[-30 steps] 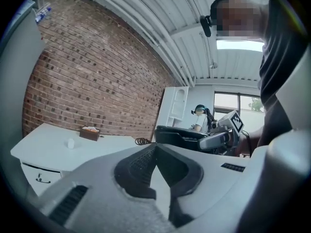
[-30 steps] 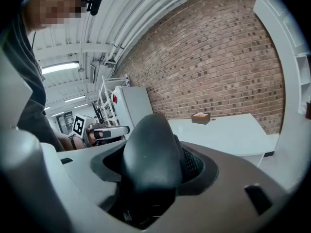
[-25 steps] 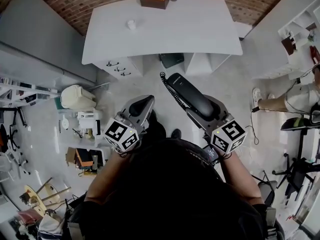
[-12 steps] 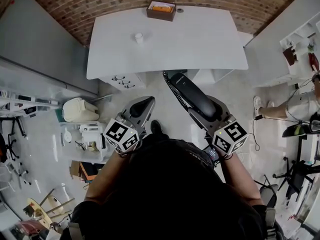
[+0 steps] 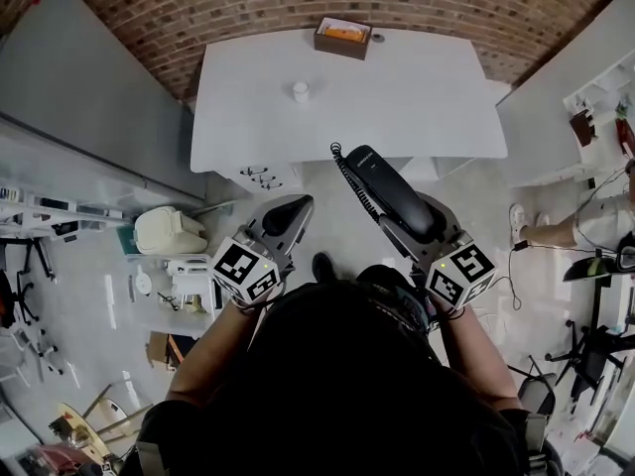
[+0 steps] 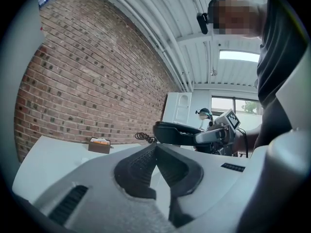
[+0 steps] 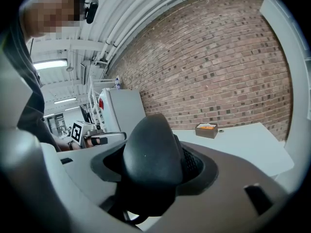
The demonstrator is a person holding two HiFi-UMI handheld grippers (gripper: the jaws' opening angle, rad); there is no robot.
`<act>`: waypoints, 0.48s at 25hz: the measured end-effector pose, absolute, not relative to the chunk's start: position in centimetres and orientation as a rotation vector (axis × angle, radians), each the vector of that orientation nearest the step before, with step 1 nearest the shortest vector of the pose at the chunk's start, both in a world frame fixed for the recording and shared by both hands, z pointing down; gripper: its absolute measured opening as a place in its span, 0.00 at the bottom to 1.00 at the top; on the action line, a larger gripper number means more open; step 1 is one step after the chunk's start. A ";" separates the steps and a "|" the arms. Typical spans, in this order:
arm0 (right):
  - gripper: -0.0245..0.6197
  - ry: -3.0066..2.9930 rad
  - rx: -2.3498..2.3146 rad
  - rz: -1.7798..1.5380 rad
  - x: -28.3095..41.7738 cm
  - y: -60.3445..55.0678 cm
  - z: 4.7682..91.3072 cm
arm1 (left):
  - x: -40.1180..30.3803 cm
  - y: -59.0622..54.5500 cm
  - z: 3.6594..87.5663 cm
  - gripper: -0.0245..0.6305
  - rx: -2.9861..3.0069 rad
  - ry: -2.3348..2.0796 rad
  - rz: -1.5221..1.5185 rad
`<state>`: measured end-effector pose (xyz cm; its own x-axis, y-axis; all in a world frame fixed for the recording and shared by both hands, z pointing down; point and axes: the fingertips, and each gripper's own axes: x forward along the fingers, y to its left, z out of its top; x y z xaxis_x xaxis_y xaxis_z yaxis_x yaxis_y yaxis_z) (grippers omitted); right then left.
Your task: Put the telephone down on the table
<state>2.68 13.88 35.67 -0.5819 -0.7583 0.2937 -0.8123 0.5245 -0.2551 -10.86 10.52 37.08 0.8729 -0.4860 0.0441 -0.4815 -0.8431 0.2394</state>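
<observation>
A black telephone handset (image 5: 390,192) with a coiled cord (image 5: 349,178) is clamped in my right gripper (image 5: 429,228), held in the air short of the white table (image 5: 437,107). In the right gripper view the handset's rounded end (image 7: 151,152) fills the space between the jaws. My left gripper (image 5: 290,209) is shut with nothing in it, level with the right one; its closed pads (image 6: 156,165) meet in the left gripper view, where the handset (image 6: 176,131) shows beyond them.
On the table stand a brown box with orange contents (image 5: 342,37) at the far edge and a small white cup (image 5: 300,91). A drawer unit (image 5: 260,177) sits under the table's near left. Brick wall behind; shelving and clutter (image 5: 169,256) at left.
The table has come closer in the head view as I move forward. Both grippers keep their pose, the handset still held in the right one.
</observation>
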 end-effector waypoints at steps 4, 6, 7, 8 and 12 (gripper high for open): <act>0.47 -2.616 1.344 0.553 1.7 13.0 35.5 | -11.9 9.9 37.3 0.05 2.789 -0.748 -0.027; 0.47 -2.617 1.342 0.551 1.5 12.6 35.6 | -12.2 9.7 37.4 0.05 2.784 -0.754 -0.028; 0.47 -2.617 1.339 0.548 1.4 12.4 35.6 | -12.4 9.6 37.5 0.05 2.783 -0.758 -0.029; 0.47 -2.619 1.333 0.544 1.3 12.2 35.6 | -12.6 9.6 37.5 0.05 2.782 -0.762 -0.029; 0.47 -2.627 1.317 0.535 1.1 11.4 35.5 | -13.3 9.0 37.9 0.05 2.771 -0.790 -0.018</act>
